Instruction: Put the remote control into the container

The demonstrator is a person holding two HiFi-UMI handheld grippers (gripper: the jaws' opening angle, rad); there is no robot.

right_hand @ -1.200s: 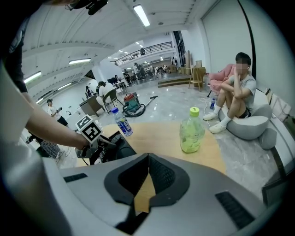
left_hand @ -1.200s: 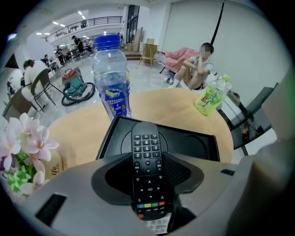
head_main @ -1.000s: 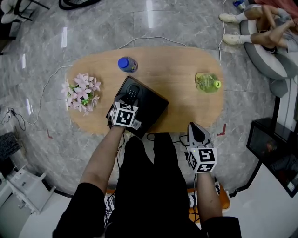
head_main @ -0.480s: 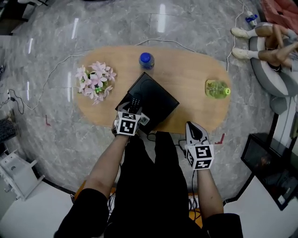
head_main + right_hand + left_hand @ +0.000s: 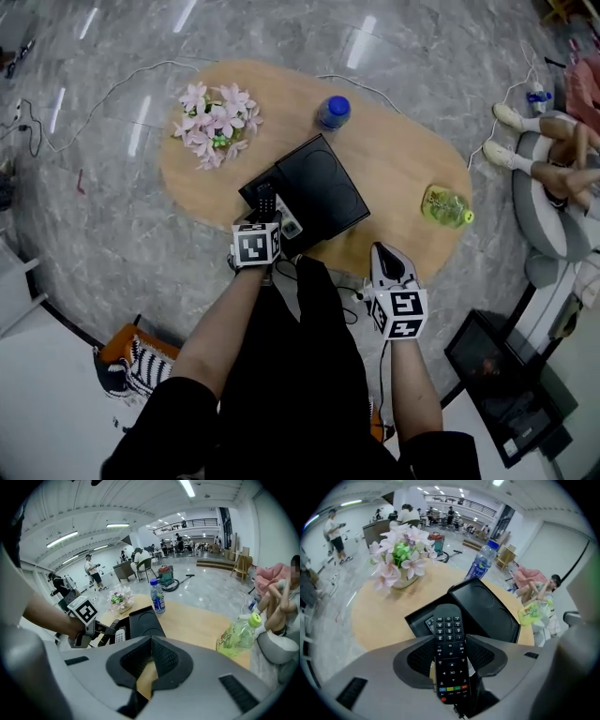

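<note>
A black remote control (image 5: 449,625) with coloured buttons sits between the pads of my left gripper (image 5: 450,654), which is shut on it. In the head view that gripper (image 5: 263,214) holds the remote (image 5: 266,198) over the near left corner of the black container (image 5: 323,183). The container (image 5: 487,609) is an open black box with a round recess; a smaller light remote (image 5: 426,623) lies in its left compartment. My right gripper (image 5: 385,253) hangs off the table's near edge, to the right of the container. Its jaws (image 5: 150,660) are shut on nothing.
A pot of pink flowers (image 5: 214,122) stands at the far left of the oval wooden table (image 5: 394,164). A blue-capped bottle (image 5: 333,111) stands behind the container, and a green bottle (image 5: 445,208) lies at the right. A person (image 5: 553,159) sits on the floor beyond.
The head view has swung, so the table now sits higher and turned. My left gripper keeps the remote and has drawn back slightly to the container's near corner. The right gripper has stayed put.
</note>
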